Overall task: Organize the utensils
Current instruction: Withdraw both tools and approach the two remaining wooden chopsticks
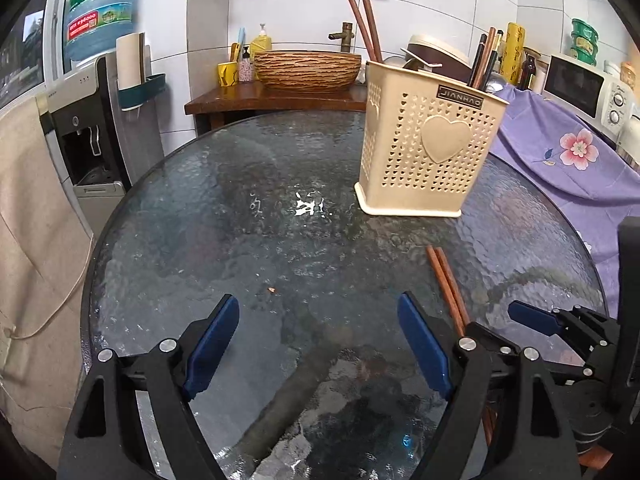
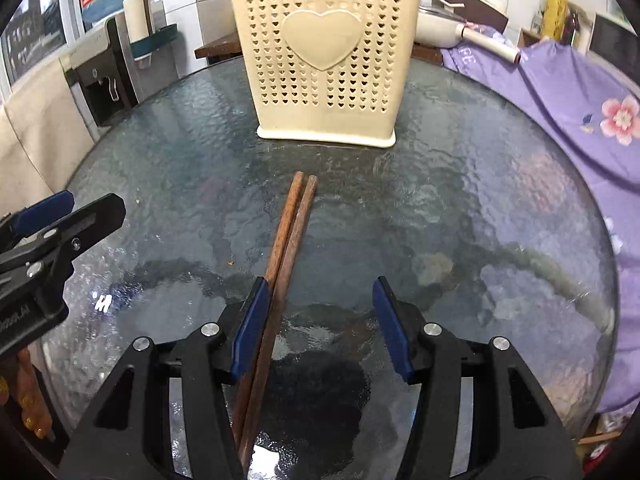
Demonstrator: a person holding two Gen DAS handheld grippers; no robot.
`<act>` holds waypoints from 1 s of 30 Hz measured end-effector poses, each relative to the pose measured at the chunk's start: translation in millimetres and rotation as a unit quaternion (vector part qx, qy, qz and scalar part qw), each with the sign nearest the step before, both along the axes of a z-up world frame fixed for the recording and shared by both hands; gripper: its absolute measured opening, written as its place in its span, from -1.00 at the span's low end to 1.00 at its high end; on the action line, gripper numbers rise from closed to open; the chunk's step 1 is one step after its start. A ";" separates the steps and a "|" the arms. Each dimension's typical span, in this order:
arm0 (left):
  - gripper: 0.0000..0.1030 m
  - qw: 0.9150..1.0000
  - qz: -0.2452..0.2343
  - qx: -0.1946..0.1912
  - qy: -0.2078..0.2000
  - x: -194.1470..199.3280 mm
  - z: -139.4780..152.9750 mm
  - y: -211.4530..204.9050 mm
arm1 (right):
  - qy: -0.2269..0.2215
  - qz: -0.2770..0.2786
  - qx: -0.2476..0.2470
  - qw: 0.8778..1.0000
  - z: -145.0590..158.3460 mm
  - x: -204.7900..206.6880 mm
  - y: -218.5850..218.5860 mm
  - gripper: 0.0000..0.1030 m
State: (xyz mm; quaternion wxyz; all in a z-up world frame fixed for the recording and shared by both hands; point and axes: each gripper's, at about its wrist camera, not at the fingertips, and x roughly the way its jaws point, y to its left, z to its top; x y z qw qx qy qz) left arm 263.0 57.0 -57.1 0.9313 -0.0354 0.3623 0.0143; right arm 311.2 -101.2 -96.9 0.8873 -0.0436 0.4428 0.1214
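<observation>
While the round glass table (image 2: 460, 200) carries the cream perforated utensil holder (image 2: 326, 60) upright at its far side, the pair of wooden chopsticks (image 2: 288, 240) lies flat in front of it, well apart from its base. The right gripper (image 2: 320, 320) stands open astride them, left pad just beside the sticks; I would centre it before closing, so both are caught together. The left gripper (image 1: 318, 340) gapes wide over bare glass.

1. My left camera looks down across the table (image 1: 200, 208), close, toward the far holder (image 1: 424, 152).
2. My right camera sits just right of it, facing the same holder (image 2: 326, 60).
3. Both share table, holder, chopsticks (image 2: 286, 240).
</observation>
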 end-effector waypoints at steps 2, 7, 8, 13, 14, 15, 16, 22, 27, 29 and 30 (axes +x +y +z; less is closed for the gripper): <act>0.54 1.000 -0.002 0.000 0.000 -0.6 -0.1 -1.5 | 0.000 0.001 -0.002 1.000 1.9 0.3 1.8 0.05; 0.54 1.000 -0.006 0.000 0.002 -1.8 -0.3 -4.2 | 0.010 -0.008 0.011 1.000 3.3 4.4 -12.0 0.02; 0.54 1.000 -0.007 -0.001 0.003 -1.7 -0.5 -4.9 | 0.011 -0.009 0.008 1.000 3.7 5.3 -14.5 0.02; 0.54 1.000 -0.009 -0.004 0.000 -2.5 0.8 -6.7 | 0.018 -0.023 0.014 0.999 3.0 15.0 -27.9 -0.07; 0.54 1.000 -0.008 -0.004 -0.001 -2.6 1.6 -6.0 | 0.022 -0.022 0.035 0.999 3.7 16.8 -30.4 -0.07; 0.54 1.000 -0.006 -0.005 -0.002 -2.7 2.1 -5.0 | 0.024 -0.021 0.046 0.998 4.8 17.9 -30.9 -0.07; 0.54 1.000 -0.005 -0.006 -0.002 -2.6 2.5 -3.6 | 0.022 -0.021 0.049 0.998 6.1 18.5 -29.6 -0.07; 0.53 1.000 0.001 -0.008 -0.003 -1.7 4.2 0.5 | 0.019 -0.010 0.049 0.999 8.1 26.1 -8.8 -0.22; 0.53 1.000 0.004 -0.008 -0.001 -1.1 3.4 2.6 | 0.026 -0.018 0.037 0.999 3.7 35.0 -0.5 -0.25; 0.53 1.000 0.004 -0.012 0.001 0.8 2.7 3.5 | 0.025 -0.018 0.029 0.999 3.4 39.1 4.6 -0.28; 0.53 1.000 0.004 -0.013 0.002 1.3 2.1 3.6 | 0.023 -0.021 0.023 0.999 2.8 42.5 7.8 -0.33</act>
